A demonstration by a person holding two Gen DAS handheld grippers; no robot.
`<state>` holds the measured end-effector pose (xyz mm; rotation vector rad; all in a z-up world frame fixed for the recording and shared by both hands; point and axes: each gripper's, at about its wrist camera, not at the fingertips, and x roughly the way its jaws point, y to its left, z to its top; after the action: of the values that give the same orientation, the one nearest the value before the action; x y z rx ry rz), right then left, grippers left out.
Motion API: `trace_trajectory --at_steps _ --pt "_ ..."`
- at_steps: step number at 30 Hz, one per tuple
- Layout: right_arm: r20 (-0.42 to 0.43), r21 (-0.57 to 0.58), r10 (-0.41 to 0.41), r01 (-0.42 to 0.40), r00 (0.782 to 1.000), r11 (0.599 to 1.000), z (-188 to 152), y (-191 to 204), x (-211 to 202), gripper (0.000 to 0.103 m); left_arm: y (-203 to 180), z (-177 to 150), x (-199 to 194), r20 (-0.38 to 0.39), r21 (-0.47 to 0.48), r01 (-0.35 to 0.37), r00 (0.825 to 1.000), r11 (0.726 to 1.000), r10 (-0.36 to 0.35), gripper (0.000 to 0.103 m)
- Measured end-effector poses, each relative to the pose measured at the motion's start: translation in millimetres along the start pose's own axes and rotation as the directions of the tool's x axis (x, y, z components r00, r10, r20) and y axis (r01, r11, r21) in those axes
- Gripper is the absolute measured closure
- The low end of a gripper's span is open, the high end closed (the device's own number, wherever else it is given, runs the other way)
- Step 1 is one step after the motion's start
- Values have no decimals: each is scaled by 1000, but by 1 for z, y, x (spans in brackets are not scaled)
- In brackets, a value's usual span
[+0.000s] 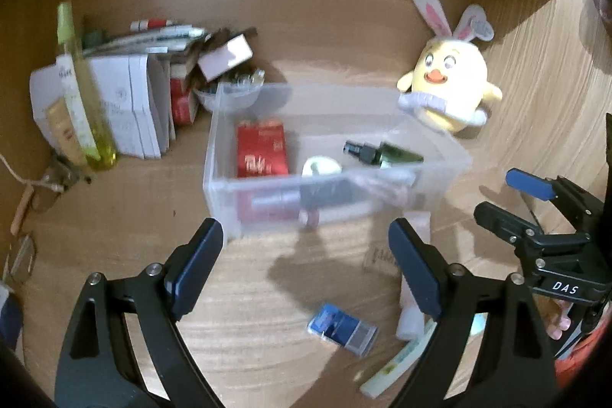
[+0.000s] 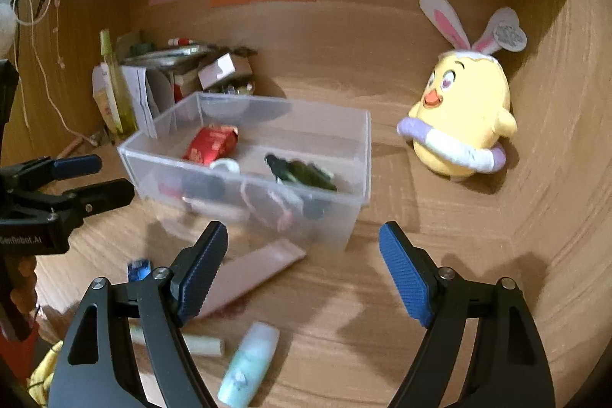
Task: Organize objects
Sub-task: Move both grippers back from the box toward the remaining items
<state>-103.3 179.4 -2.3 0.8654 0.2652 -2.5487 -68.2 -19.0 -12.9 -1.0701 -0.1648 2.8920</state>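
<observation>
Left gripper (image 1: 306,266): fingers spread, nothing between | Right gripper (image 2: 304,274): fingers spread, nothing between | Clear bin (image 1: 455,155): on wooden desk (image 2: 382,312), holding red packet (image 1: 262,150) and dark spray bottle (image 1: 382,152) | Pink tube (image 2: 252,274), mint tube (image 2: 248,362), blue packet (image 1: 342,327): on desk before bin

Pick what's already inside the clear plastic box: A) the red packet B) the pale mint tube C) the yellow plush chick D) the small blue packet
A: the red packet lies inside the clear plastic box next to a dark green spray bottle, while the plush chick sits on the desk beside the box and the mint tube and blue packet lie on the desk in front of it.
</observation>
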Motion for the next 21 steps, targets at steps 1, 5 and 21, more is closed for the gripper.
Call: trace_trajectory --at_steps 1,5,21 --pt "-9 0 0 0 1000 1000 -3 0 1 24 1 -5 2 -16 -1 -1 1000 1000 1 14" --pt "-51 -2 -12 12 999 1000 -21 1 4 24 4 -19 6 -60 1 -10 998 1000 10 14" --pt "-178 26 26 -22 984 999 -65 2 14 24 -2 -55 15 -188 36 14 982 999 -7 14"
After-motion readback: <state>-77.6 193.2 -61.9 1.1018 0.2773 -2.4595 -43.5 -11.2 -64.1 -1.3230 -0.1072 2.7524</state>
